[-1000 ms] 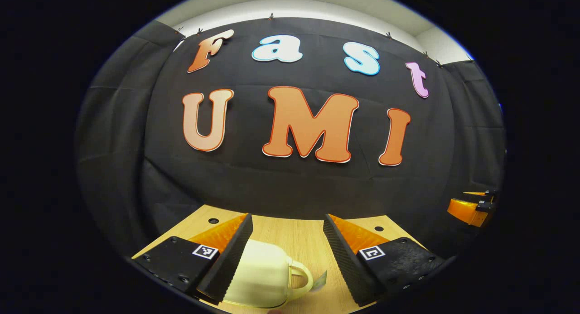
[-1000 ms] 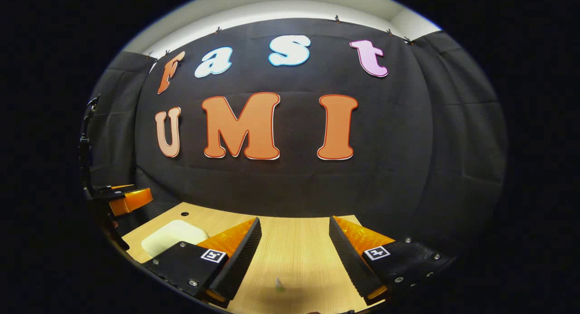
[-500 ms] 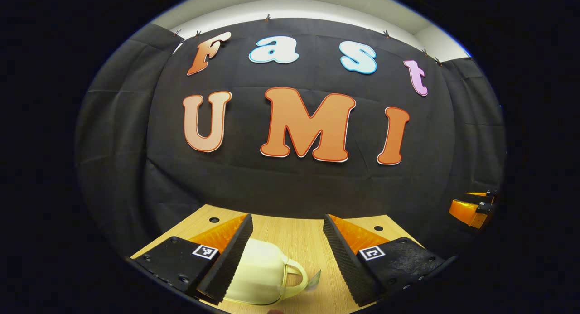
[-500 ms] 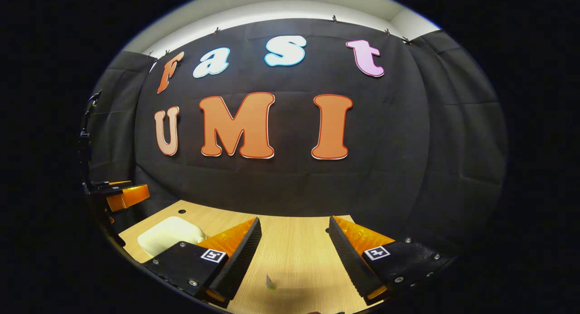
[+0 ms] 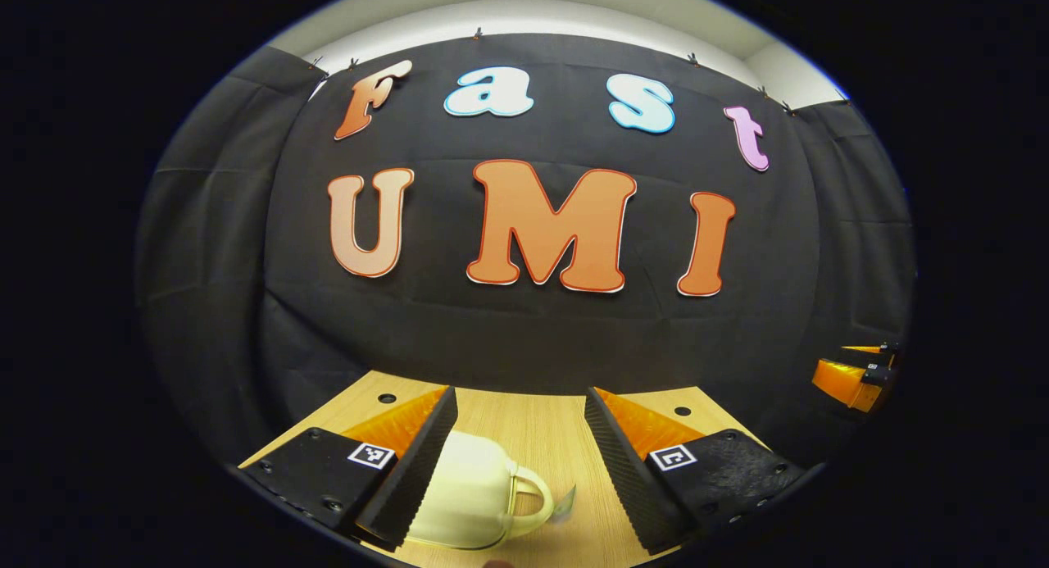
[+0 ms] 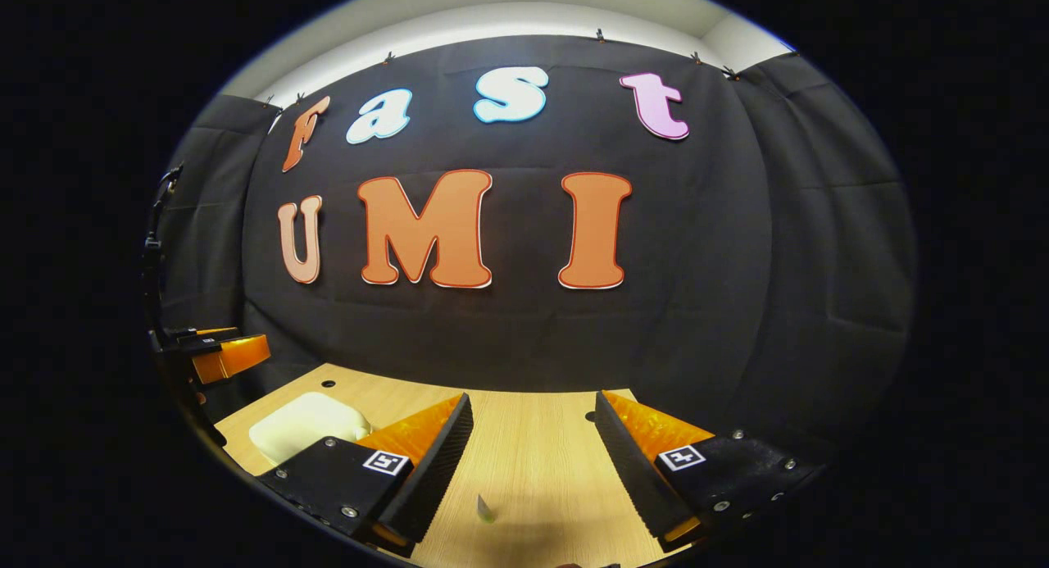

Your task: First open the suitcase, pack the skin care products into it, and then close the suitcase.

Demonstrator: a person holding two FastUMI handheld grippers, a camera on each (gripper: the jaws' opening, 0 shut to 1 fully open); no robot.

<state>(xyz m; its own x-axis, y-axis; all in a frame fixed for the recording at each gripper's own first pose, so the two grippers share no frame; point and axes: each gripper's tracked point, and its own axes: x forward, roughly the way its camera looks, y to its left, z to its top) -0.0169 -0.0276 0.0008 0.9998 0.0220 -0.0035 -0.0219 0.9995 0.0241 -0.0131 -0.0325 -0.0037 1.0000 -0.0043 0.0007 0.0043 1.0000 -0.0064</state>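
Hovering over the wooden table [image 6: 533, 445], both grippers' fingers spread wide; cream suitcase [image 5: 471, 490] lies closed.

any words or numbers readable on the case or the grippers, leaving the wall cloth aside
No readable text.
left gripper: square coded marker on each finger mount, a pattern and no words.
right gripper: the same.
suitcase: no lettering visible.
small tag beside it: too small to read.

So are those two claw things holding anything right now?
No. The left gripper is open above the closed cream suitcase, apart from its handle. The right gripper is open over bare table.
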